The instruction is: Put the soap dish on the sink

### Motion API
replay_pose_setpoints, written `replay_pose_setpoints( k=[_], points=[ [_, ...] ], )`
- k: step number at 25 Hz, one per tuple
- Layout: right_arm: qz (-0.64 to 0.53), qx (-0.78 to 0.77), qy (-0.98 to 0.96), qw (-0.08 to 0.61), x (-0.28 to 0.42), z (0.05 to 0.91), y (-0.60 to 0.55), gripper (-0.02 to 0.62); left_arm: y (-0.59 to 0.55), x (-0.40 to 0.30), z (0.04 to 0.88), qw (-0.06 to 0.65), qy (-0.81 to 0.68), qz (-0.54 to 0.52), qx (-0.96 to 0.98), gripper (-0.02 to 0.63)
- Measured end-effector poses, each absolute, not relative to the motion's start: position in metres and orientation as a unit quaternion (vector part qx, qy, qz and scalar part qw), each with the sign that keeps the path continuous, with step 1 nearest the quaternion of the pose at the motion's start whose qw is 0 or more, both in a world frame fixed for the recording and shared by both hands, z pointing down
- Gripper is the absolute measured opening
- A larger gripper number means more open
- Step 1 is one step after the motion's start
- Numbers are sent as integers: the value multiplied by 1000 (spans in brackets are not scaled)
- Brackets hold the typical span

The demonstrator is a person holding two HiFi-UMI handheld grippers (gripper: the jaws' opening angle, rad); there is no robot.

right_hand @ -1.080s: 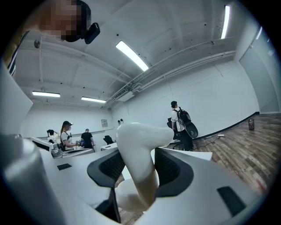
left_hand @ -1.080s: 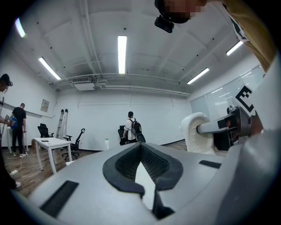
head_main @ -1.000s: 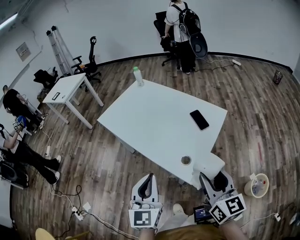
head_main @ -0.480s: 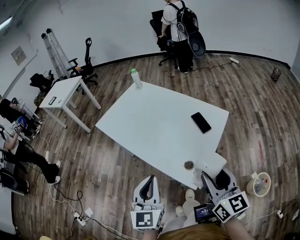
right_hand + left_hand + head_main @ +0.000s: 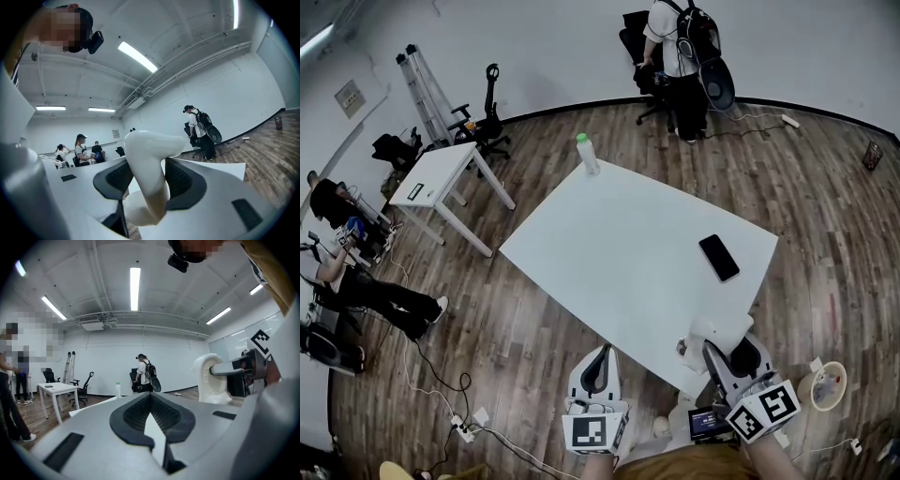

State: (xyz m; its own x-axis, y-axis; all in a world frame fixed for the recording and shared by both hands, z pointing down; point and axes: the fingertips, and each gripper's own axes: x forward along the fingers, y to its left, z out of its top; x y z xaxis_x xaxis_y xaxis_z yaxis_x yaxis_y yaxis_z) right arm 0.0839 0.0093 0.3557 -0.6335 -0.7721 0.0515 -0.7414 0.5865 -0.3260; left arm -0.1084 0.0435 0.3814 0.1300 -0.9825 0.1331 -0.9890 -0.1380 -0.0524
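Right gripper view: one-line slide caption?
Right gripper clamped on the white soap dish, white table ahead, person with a backpack by the far wall.

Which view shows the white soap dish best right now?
The right gripper view: the soap dish fills the centre, clamped between the right gripper's jaws. The head view shows it small, from above; the left gripper view shows it from the side.

A wood-plank floor (image 5: 825, 216) meets white walls (image 5: 534, 47) under strip lights (image 5: 135, 287). A large white table (image 5: 619, 253) stands mid-room, with a small desk (image 5: 441, 173) and black chair (image 5: 490, 117) near the wall.
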Motion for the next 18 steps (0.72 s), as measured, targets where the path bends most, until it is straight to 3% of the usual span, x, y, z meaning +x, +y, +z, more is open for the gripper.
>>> replay_pose_setpoints(
  k=[18],
  points=[
    [-191, -373, 908, 24, 33, 379, -76, 213, -34, -144, 393, 48, -683, 87, 723, 8]
  ],
)
